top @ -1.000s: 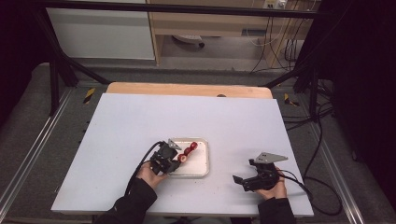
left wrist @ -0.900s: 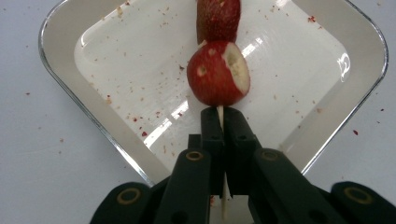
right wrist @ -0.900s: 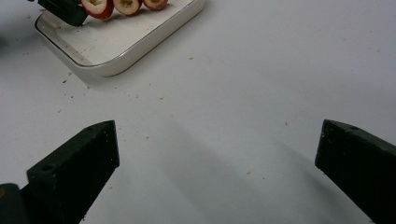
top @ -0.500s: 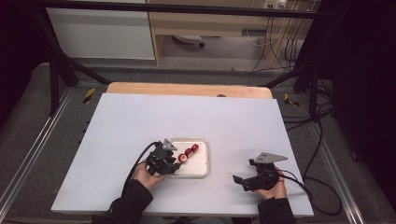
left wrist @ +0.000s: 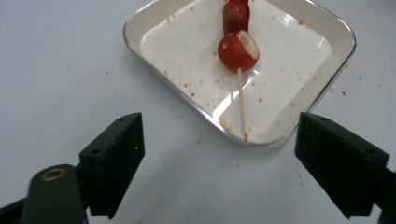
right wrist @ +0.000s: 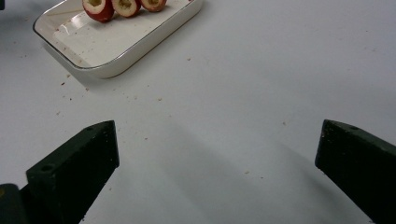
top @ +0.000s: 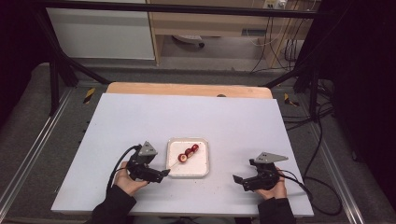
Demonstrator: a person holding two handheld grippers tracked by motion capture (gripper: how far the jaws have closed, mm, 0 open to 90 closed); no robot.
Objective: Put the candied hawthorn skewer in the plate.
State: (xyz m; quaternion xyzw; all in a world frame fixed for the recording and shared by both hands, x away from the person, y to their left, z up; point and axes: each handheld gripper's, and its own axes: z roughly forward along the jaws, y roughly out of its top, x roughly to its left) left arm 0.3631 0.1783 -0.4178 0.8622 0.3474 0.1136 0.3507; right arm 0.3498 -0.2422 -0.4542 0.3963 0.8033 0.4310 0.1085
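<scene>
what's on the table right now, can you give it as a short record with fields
dish: white square dish near the front middle of the table
food: skewer with three red fruit pieces lying in the dish
left claw: left claw open, nothing between its jaws, which have just been opening; beside the dish's left edge
right claw: right claw open, holding nothing, off to the dish's right
crumbs: red crumbs in the dish and on the table
</scene>
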